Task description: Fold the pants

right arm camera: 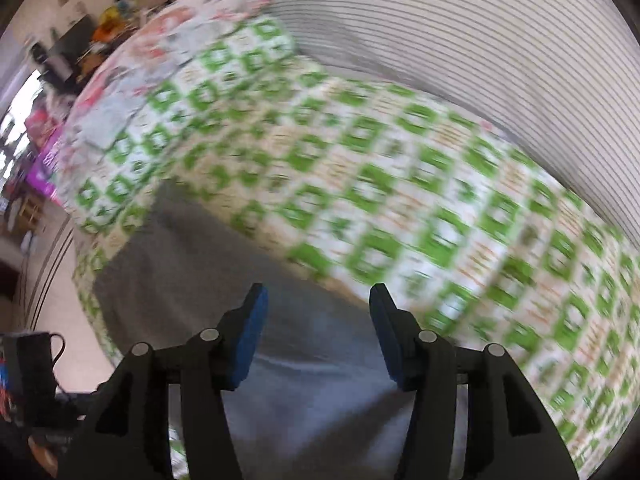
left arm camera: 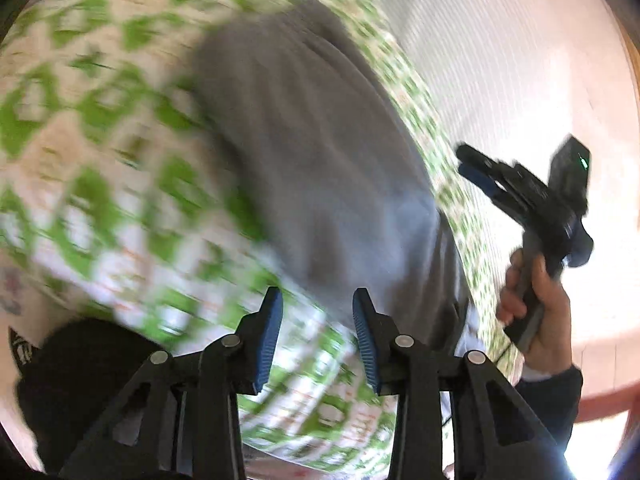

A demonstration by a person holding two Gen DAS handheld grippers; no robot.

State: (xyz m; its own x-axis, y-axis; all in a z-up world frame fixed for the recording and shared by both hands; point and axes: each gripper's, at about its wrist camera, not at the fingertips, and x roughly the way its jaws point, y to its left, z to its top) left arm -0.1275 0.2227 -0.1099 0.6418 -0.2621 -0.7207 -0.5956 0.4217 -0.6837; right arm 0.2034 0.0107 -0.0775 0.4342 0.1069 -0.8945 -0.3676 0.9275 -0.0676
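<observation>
Grey pants [left arm camera: 320,152] lie flat on a bed with a green-and-white checked sheet [left arm camera: 100,128]; they also show in the right wrist view [right arm camera: 248,280]. My left gripper [left arm camera: 318,312] is open and empty, above the sheet at the pants' left edge. My right gripper [right arm camera: 316,308] is open and empty, held above the pants' near end. The right gripper also shows in the left wrist view [left arm camera: 472,164], lifted off to the right of the pants in a hand. Both views are motion-blurred.
A striped wall or panel [right arm camera: 480,40] runs along the bed's far side. A floral pillow or cover [right arm camera: 132,68] lies at the bed's far end. Cluttered furniture [right arm camera: 60,60] stands beyond it. A dark object [left arm camera: 72,368] lies at the lower left.
</observation>
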